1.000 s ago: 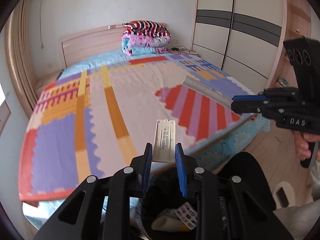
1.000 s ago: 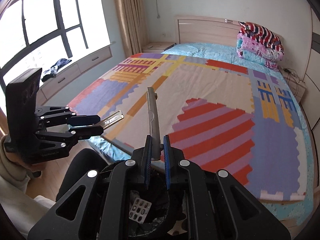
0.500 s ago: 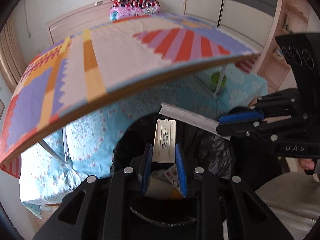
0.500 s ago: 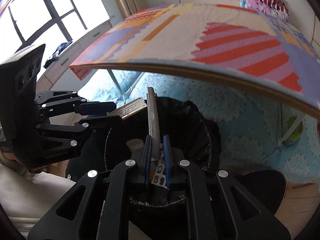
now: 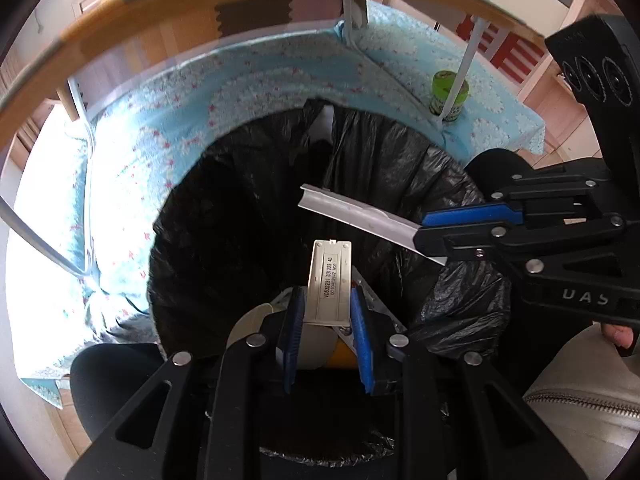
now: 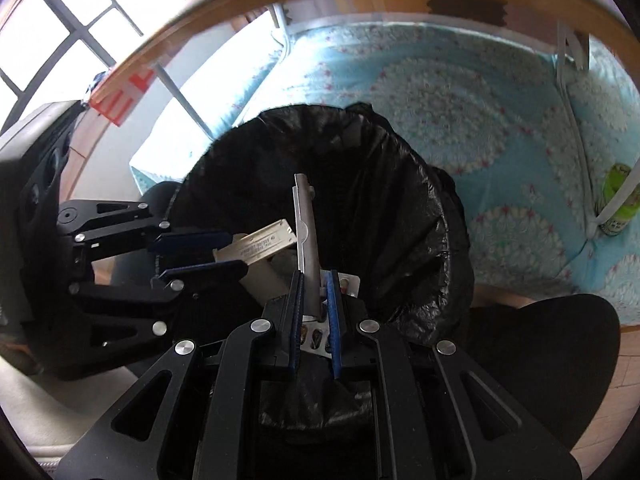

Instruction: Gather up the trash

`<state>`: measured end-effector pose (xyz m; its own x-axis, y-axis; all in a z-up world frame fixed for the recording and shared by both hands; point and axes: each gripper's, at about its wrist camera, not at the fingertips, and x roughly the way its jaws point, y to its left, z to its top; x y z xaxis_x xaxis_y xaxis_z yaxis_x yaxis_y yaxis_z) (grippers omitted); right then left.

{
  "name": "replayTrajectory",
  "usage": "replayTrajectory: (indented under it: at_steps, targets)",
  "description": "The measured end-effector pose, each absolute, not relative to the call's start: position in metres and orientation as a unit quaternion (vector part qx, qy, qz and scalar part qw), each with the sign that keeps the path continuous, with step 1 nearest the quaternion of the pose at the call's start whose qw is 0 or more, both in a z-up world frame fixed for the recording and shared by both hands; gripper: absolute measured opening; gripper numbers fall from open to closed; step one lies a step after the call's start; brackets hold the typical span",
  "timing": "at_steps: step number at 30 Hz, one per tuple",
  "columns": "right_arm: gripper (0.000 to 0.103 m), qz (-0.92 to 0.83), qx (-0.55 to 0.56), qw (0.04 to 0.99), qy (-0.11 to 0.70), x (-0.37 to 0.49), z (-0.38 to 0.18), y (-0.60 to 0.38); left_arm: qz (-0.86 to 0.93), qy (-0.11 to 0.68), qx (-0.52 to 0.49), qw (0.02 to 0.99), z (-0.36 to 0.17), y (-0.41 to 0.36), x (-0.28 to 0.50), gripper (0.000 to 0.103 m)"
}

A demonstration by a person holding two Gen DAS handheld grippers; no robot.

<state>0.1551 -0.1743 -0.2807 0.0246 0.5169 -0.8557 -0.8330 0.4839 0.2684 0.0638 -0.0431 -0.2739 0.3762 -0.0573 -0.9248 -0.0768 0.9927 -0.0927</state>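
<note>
A bin lined with a black bag stands below both grippers. My left gripper is shut on a flat white plastic piece with a printed label, held over the bin's mouth. It enters the right wrist view from the left, its white piece pointing at the bin. My right gripper is shut on a thin grey metal strip that sticks up over the bin. In the left wrist view it comes in from the right with the strip. Blister packs and a pale tube lie inside.
A wooden table edge arches overhead on white metal legs. Behind the bin hangs a light blue flowered sheet. A green jar stands at the sheet's right. A person's dark trouser legs flank the bin.
Both grippers have dropped from above the bed-level tabletop to just over the bin and tilted further down. The bin now fills the views. Both still hold their pieces.
</note>
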Motion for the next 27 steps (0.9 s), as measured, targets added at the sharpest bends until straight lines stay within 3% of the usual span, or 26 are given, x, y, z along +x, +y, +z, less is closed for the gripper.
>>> replayTrajectory:
  at_steps: [4, 8, 9, 10, 12, 18, 21, 27]
  targets:
    - [0.014, 0.478, -0.157, 0.696, 0.513, 0.157, -0.291, -0.171, 0.007, 0.569, -0.068, 0.820, -0.275, -0.043, 0.064, 0.023]
    - [0.026, 0.475, -0.144, 0.692, 0.524, 0.160, -0.293, -0.171, 0.007, 0.573, -0.077, 0.816, -0.276, -0.041, 0.064, 0.026]
    - [0.029, 0.476, -0.141, 0.693, 0.523, 0.160, -0.291, -0.172, 0.005, 0.571, -0.080, 0.817, -0.274, -0.041, 0.064, 0.033]
    - [0.033, 0.477, -0.139, 0.693, 0.523, 0.160, -0.289, -0.173, 0.004, 0.567, -0.083, 0.820, -0.271, -0.041, 0.063, 0.050]
    - [0.034, 0.481, -0.132, 0.691, 0.523, 0.159, -0.284, -0.175, 0.002, 0.553, -0.090, 0.828, -0.262, -0.040, 0.060, 0.060]
    - [0.052, 0.500, -0.140, 0.695, 0.497, 0.146, -0.252, -0.184, -0.005, 0.528, -0.099, 0.844, -0.228, -0.038, 0.051, 0.060]
    - [0.073, 0.512, -0.155, 0.696, 0.478, 0.137, -0.231, -0.189, -0.011, 0.515, -0.106, 0.851, -0.210, -0.035, 0.044, 0.067]
    - [0.080, 0.527, -0.177, 0.697, 0.452, 0.124, -0.196, -0.204, -0.031, 0.492, -0.112, 0.863, -0.171, -0.038, 0.023, 0.081]
